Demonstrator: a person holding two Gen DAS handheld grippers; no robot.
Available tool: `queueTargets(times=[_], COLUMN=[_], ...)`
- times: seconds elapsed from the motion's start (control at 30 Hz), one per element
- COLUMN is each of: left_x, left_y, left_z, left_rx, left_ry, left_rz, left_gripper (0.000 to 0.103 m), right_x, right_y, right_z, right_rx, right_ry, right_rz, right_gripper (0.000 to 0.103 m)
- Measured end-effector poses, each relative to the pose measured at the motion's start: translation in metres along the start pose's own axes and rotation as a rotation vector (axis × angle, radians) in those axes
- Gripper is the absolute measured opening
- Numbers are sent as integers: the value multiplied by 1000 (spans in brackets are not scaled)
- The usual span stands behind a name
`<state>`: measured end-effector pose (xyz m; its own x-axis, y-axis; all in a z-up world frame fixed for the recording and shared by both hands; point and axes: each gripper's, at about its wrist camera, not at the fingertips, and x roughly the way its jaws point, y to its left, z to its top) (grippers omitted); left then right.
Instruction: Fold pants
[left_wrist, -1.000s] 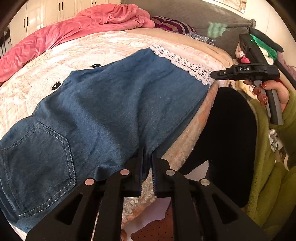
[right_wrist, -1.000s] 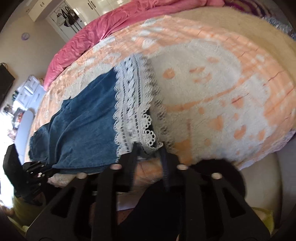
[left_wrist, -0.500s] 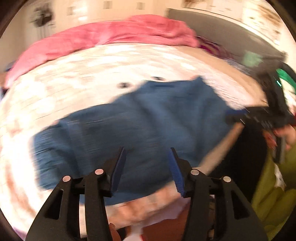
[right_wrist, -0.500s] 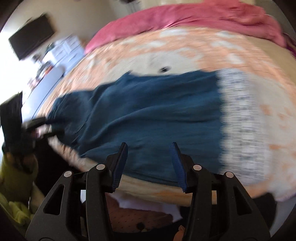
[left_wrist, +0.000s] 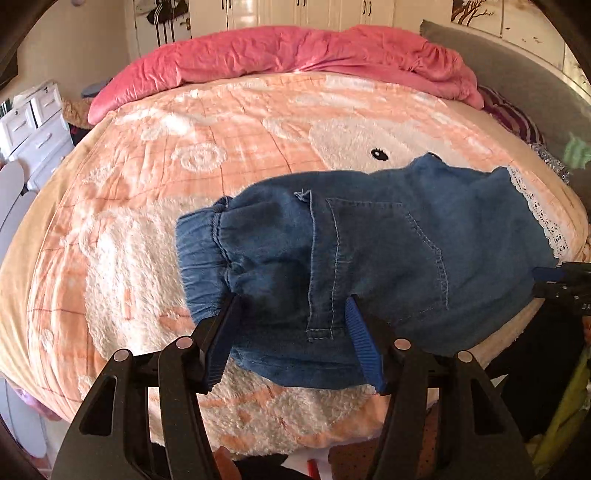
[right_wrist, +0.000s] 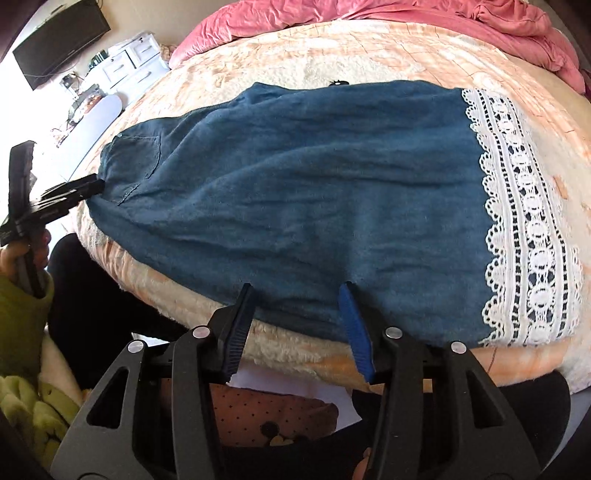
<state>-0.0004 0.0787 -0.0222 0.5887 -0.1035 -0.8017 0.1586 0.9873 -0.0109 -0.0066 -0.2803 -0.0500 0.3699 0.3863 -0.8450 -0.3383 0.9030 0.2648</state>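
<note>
The pants (right_wrist: 314, 192) lie folded lengthwise along the bed's (left_wrist: 147, 221) near edge, lace hem at 3 o'clock. Left tongs (left_wrist: 291, 332) and right tongs (right_wrist: 295, 317), just opened, stand spread and empty. The overhanging edge could slide off and undo the fold.

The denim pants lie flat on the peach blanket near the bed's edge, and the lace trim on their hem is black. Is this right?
Not fully. The denim pants do lie flat on the peach blanket near the bed's edge, but the lace trim on the hem is white, not black. The right wrist view shows this most clearly; the dark spots are only gaps in the lace pattern.
</note>
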Motion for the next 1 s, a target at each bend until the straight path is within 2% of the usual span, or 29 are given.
queueTargets(times=[0.1, 0.2, 0.3, 0.4, 0.47, 0.53, 0.6, 0.67, 0.77, 0.87, 0.9, 0.93, 1.0], left_x=[-23, -39, -27, -1, 15, 32, 43, 47, 47, 48, 49, 49, 48], left_y=[-2, -21, -55, -93, -109, -122, -130, -135, -132, -131, -131, -132, -131], left_z=[8, 23, 39, 40, 35, 26, 16, 9, 11, 10, 10, 9, 10], left_rx=[-5, 41, 114, 176, 199, 223, 245, 272, 263, 254, 252, 250, 247], left_ry=[-67, -138, -133, -75, -40, 5, 40, 35, 35, 35, 34, 35, 35], left_rz=[-63, -103, -161, -224, -252, -269, -246, -226, -246, -259, -260, -263, -266], left_gripper=[60, 69, 69, 69, 69, 69, 69, 69, 71, 71, 72, 72, 73], right_x=[-21, -39, -36, -11, 12, 40, 63, 78, 92, 102, 107, 110, 115], right_y=[0, 0, 6, 17, 22, 29, 32, 31, 31, 30, 29, 29, 31], right_z=[14, 52, 97, 142, 164, 182, 188, 193, 201, 207, 209, 209, 209], right_rx=[-9, -24, -85, -156, -181, -231, -264, -273, -280, -268, -265, -267, -267], right_ry=[-61, -142, -170, -130, -71, -5, 47, 74, 84, 97, 115, 132, 159], right_rz=[37, 84, 94, 116, 140, 127, 99, 85, 71, 98, 118, 134, 204], right_gripper=[52, 53, 53, 53, 53, 53, 53, 53, 53, 53, 47, 27, 3])
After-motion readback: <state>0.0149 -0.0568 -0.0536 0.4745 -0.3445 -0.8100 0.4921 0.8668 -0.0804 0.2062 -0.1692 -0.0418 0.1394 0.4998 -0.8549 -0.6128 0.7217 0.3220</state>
